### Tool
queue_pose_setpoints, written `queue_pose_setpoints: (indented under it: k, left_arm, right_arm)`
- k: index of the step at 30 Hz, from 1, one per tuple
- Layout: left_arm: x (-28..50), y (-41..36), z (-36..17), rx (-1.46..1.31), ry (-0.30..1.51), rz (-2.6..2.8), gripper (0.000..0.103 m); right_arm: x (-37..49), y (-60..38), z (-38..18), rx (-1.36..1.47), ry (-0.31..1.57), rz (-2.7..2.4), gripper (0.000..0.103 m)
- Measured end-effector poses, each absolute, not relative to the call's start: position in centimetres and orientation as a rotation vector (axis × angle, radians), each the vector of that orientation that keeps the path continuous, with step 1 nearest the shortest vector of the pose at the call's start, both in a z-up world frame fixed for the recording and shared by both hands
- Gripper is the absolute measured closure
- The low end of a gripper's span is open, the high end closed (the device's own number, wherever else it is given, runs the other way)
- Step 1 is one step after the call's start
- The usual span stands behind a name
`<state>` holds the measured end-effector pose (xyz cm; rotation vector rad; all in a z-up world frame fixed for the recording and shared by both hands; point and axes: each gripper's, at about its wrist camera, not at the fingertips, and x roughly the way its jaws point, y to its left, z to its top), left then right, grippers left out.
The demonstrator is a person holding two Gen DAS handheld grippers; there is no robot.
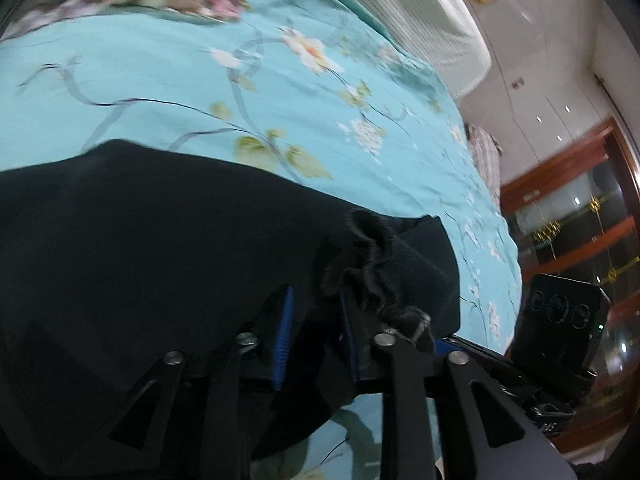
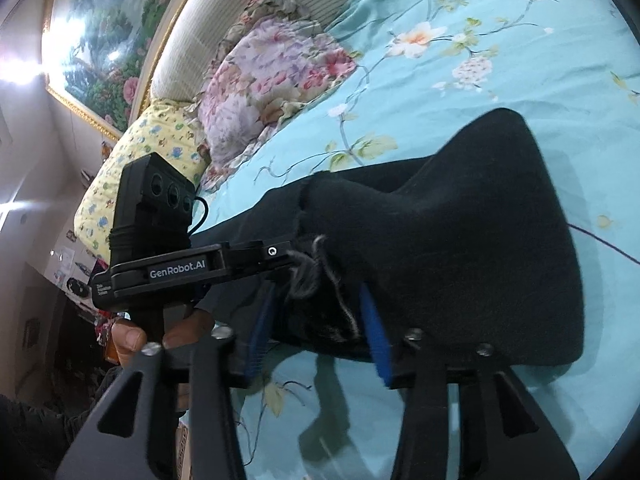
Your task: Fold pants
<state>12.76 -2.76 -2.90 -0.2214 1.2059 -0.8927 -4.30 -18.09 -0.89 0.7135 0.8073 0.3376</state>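
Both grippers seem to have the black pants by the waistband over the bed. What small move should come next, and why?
Probably carry the waistband forward over the legs. The left gripper and right gripper each have bunched waistband between the fingers, and the pants hang raised off the bedsheet, so the fold looks begun but not laid down.

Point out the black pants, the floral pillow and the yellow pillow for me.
black pants (image 2: 460, 232): right wrist view, broad dark panel.
floral pillow (image 2: 272, 76): right wrist view, its face.
yellow pillow (image 2: 152, 140): right wrist view, printed top.
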Motion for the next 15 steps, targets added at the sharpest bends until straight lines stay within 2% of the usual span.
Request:
queue_pose_setpoints:
  k: [7,9,15]
  left_arm:
    - [11.6,2.9,-1.7,-0.285,1.141,-0.746,0.062]
    - [11.3,4.6,-1.5,-0.317,1.130,-0.712,0.056]
    - [10.1,9.9,-1.1,-0.408,1.102,-0.597,0.054]
  right_arm:
    - [-3.8,-16.1,1.5,0.648,0.790,0.406,0.056]
    - [-3.4,-15.5,2.0,0.632,0.788,0.420,0.055]
    - [-1.9,-13.2,3.1,0.587,0.796,0.476,0.055]
